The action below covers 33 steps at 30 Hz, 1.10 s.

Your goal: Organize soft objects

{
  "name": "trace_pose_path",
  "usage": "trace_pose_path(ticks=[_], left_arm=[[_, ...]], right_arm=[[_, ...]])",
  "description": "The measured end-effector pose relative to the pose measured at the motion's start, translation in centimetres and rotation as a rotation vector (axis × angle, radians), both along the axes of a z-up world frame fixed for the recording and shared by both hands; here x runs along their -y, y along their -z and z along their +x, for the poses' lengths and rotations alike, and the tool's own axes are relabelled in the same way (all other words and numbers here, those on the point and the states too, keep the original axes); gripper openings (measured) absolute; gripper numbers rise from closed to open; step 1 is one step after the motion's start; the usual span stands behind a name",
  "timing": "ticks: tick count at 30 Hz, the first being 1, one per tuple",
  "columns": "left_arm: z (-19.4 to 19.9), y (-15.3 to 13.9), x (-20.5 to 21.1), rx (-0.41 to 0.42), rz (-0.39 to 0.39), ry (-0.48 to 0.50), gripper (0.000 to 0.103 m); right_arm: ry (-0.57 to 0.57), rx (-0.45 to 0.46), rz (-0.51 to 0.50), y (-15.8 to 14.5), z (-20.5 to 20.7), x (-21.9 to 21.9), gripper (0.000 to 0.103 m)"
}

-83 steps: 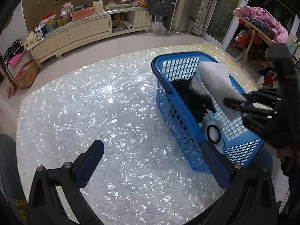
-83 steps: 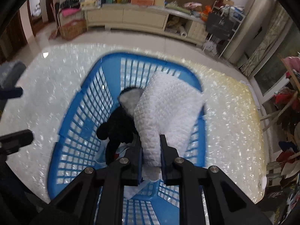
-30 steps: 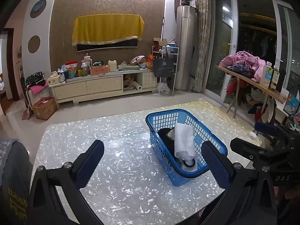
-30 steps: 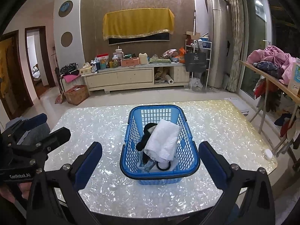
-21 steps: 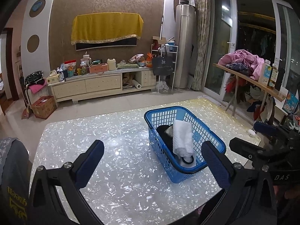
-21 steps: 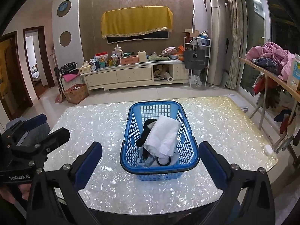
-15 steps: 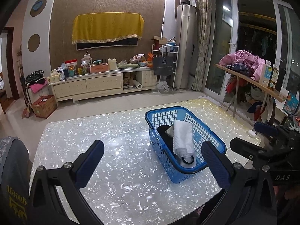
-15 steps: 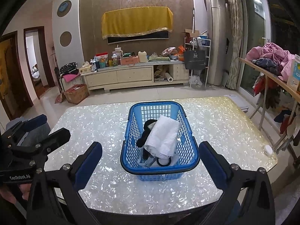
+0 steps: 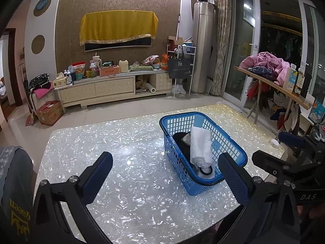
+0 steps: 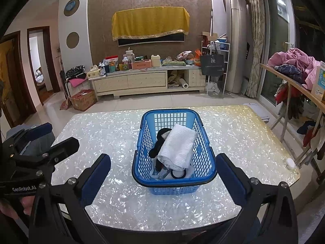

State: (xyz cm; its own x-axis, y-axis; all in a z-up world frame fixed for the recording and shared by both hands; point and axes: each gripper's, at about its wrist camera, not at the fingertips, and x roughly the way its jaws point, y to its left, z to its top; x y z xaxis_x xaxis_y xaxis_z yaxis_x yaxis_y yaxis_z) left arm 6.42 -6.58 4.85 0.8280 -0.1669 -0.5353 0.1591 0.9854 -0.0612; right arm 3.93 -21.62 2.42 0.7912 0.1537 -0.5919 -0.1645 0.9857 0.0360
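On the shiny pearl-chip bench [image 10: 233, 138] there's a blue plastic basket [image 10: 204, 140] sitting roughly mid-bench, w/ a rolled white towel [image 10: 178, 148] lying on top of the pile inside it, leaning toward the basket's right wall. Under/next to the towel is some black fabric [image 10: 160, 142], plus a black ring thing [image 10: 178, 173] at the near end, can't tell what it is tbh. Left tool [image 9: 165, 174] is spread wide apart, holding nothing, low over the bench left of the basket. Right tool [image 10: 162, 174] also wide apart & empty, basket framed between its fingers but not touching.
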Motion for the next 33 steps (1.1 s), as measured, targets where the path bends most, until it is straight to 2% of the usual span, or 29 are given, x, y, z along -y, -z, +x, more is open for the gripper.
trace_pose_path(ticks=[9,33], left_arm=[[-0.53,-0.05,-0.16,0.025,-0.003,0.002,0.103],[-0.74,-0.13,-0.23,0.024,0.002,-0.004,0.103]], right_arm=[[0.001,0.0,-0.004,-0.08,-0.12,0.27,0.103],[0.0,-0.002,-0.003,-0.14,-0.41,0.26,0.103]])
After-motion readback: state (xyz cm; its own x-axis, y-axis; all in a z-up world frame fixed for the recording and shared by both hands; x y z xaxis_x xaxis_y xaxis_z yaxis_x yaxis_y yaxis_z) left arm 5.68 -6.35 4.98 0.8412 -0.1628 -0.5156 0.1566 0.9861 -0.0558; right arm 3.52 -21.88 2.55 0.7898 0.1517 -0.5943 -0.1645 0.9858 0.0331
